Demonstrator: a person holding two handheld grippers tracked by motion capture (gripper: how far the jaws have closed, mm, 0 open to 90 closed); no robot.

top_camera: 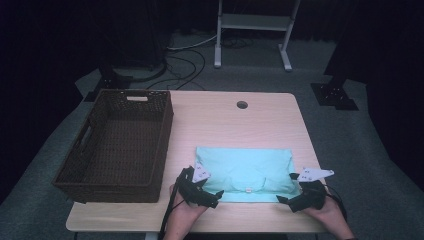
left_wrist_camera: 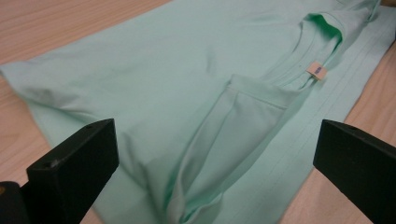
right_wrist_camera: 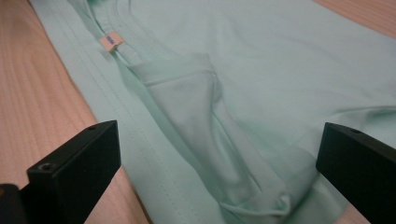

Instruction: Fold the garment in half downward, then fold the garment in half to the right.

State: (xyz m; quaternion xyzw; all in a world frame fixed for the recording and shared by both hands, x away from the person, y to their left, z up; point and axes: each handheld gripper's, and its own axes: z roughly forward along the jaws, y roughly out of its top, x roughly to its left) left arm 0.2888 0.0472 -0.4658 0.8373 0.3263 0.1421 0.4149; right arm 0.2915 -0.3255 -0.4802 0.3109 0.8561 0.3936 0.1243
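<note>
A folded mint-green T-shirt (top_camera: pixel 243 172) lies flat on the wooden table (top_camera: pixel 225 120) near its front edge, neck label (top_camera: pixel 247 189) toward me. My left gripper (top_camera: pixel 220 197) sits at the shirt's front left corner, jaws wide apart and empty. At the front right corner my right gripper (top_camera: pixel 286 187) is open too, holding nothing. In the left gripper view the shirt (left_wrist_camera: pixel 187 93) spreads between the black jaws, with a folded sleeve and the label (left_wrist_camera: pixel 316 70). The right gripper view shows the shirt (right_wrist_camera: pixel 261 84), its label (right_wrist_camera: pixel 111 41) and a sleeve fold.
A dark brown wicker basket (top_camera: pixel 82 150) with nothing inside stands on the table's left side. A round cable hole (top_camera: pixel 242 105) sits near the table's far edge. Beyond the table, a white metal frame (top_camera: pixel 252 30) and cables lie on the floor.
</note>
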